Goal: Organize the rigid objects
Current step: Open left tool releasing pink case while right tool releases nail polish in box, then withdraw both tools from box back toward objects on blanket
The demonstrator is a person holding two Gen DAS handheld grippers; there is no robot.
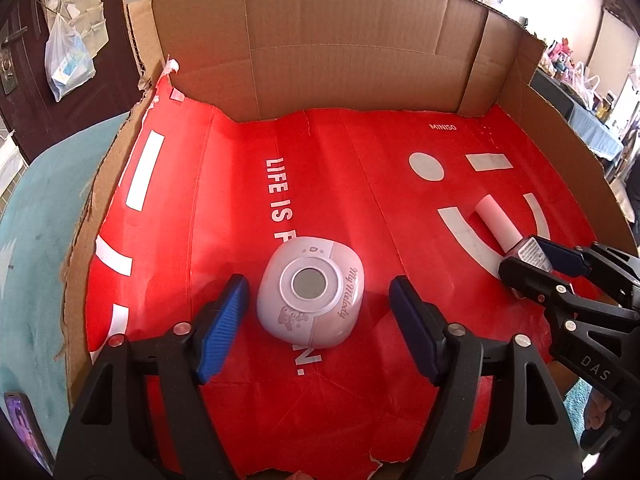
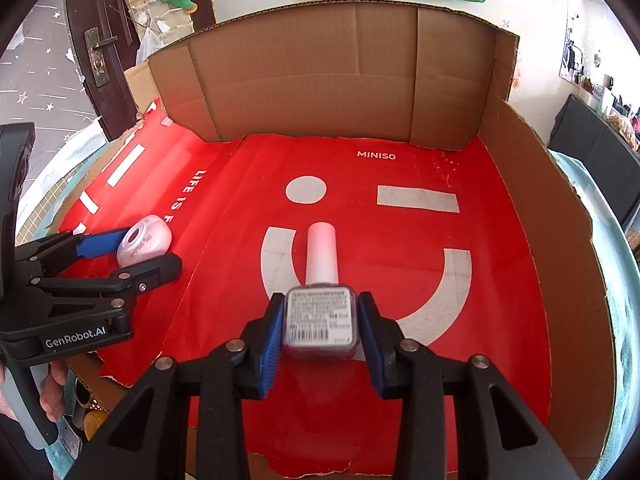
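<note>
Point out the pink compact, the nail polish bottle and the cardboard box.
pink compact [image 1: 310, 290], left wrist view, round top face.
nail polish bottle [image 2: 319, 320], right wrist view, labelled base.
cardboard box [image 2: 320, 80], right wrist view, back wall.

Both cams sit on the tools, looking forward and steeply down along the fingers, close over the red sheet [image 1: 340, 168] inside the cardboard box [image 1: 320, 40]. Left wrist view: own tool [image 1: 318, 312] at bottom centre, right tool [image 1: 536, 258] entering from the right edge. Right wrist view: own tool [image 2: 320, 320] at bottom centre, left tool [image 2: 132, 252] at the left edge. Shared: sheet, box back wall, pink case [image 1: 310, 292], bottle [image 2: 320, 280], door at upper left.
</note>
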